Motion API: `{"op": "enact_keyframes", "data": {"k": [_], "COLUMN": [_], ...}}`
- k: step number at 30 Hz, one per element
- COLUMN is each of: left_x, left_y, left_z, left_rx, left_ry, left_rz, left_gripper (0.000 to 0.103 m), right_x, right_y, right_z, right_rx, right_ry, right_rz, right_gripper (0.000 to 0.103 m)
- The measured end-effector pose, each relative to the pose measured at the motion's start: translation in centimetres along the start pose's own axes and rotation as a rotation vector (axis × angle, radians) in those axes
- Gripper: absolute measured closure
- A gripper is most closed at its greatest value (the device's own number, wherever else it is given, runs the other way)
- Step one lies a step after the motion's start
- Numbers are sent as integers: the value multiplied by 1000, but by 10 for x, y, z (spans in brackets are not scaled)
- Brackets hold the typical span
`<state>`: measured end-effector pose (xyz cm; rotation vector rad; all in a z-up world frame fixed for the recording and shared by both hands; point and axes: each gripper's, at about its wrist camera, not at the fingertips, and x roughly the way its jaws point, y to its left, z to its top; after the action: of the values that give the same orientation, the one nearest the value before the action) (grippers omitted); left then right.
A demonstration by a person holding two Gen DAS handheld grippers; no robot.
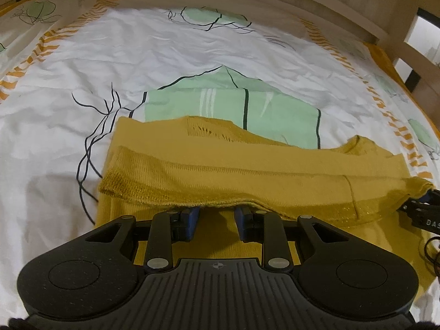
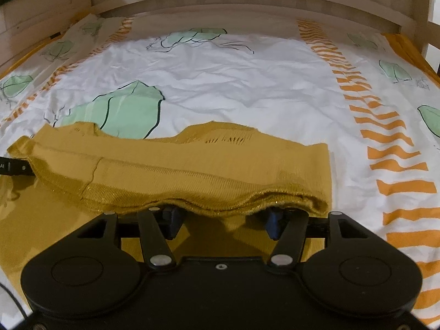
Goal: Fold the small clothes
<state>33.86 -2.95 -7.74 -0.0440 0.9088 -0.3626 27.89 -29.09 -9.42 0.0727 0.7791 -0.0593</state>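
A mustard-yellow knitted garment lies on the bed, its near hem folded over and draped across both grippers' fingertips; it also shows in the right wrist view. My left gripper has its blue pads apart, tips hidden under the hem. My right gripper also has its pads wide apart under the hem. The right gripper's body shows at the right edge of the left wrist view. The left gripper's side shows at the left edge of the right wrist view.
The bedsheet is white with green leaf prints and orange striped bands. A wooden bed frame runs along the far edge. A dark cable lies at the right.
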Motion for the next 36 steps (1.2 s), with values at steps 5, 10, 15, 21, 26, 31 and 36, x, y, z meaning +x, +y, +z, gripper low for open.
{"op": "enact_keyframes", "data": {"k": [5,10,15,21,26,31,36], "left_x": [7,15,20,21,21,19,10], "left_y": [5,9,15,26,38,38,31], "left_z": [11,22,30,39,42,42,42], "left_rx": [-19,-15,-20,-52,-87,-86,-59], "left_ry": [-2,-6,-20,-51,-53,-46,-14], "left_rz": [-2,1,0,13,38,50,57], "left_gripper": [76,76,76,76,76,76,76], "right_x": [7,16,24,30,34,41,34], "right_y": [-3,-8,-13,-14,-14,-19,-28], "right_z": [9,18,25,29,31,33,38], "right_rx": [28,65,108,133,142,184,224], "right_ry": [14,24,23,21,19,20,24], "right_rz": [-11,-15,-14,-20,-30,-28,-10], "right_gripper": [40,39,36,34,32,27,25]}}
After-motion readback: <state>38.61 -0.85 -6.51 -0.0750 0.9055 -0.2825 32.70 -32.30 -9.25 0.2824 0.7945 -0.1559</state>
